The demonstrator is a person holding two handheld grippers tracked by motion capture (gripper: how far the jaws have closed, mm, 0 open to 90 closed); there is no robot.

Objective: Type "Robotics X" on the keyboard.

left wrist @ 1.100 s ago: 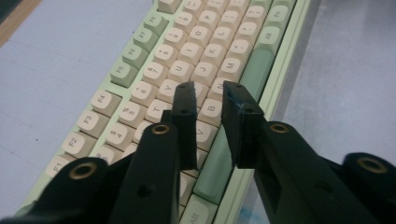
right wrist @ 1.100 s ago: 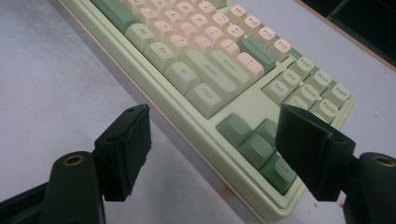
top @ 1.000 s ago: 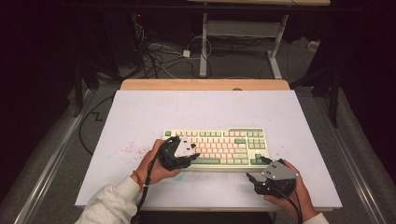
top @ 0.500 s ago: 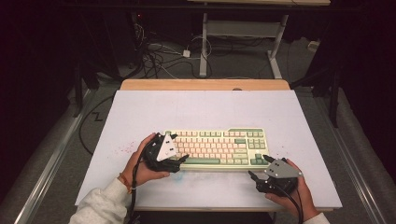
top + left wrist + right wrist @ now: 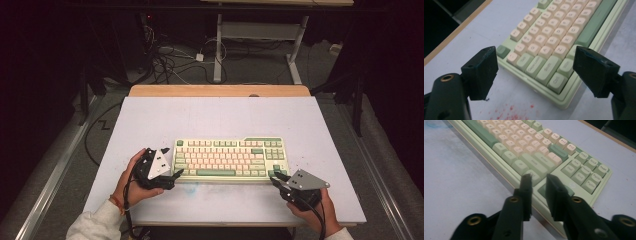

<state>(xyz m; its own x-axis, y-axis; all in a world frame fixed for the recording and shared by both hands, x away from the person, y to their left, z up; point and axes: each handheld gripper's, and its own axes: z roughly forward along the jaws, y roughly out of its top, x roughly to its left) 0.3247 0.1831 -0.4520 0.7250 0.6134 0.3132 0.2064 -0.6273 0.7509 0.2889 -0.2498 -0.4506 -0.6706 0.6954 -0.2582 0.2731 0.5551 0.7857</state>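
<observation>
Since the earlier frame, the left gripper [image 5: 174, 174] has slid off the keys to the near left corner of the keyboard [image 5: 230, 159], and its jaws have just been opening; the right gripper [image 5: 274, 178] has kept its place at the near right corner while its jaws have just been closing.

At the left of the high view, a hand [image 5: 131, 176] in a pale sleeve [image 5: 92, 226] holds the left gripper low over the table [image 5: 200, 120], its tips pointing right at the keyboard's left end. In the left gripper view the 2 jaws stand spread wide with nothing between the pads; the corner of the keyboard [image 5: 554, 47] lies beyond the gap, and red specks [image 5: 510, 113] dot the table just in front of it.

The keyboard lies flat near the middle of the table, slightly toward the near edge, with cream keys and green edge keys.

At the right, the other hand [image 5: 312, 207] holds the right gripper with its tips at the keyboard's near right corner. In the right gripper view [image 5: 539, 182] the 2 jaws stand close together with a narrow gap left, hovering over the green keys [image 5: 534, 173] at the front row. Whether the tips touch a key, I cannot tell; nothing is pinched between them.
</observation>
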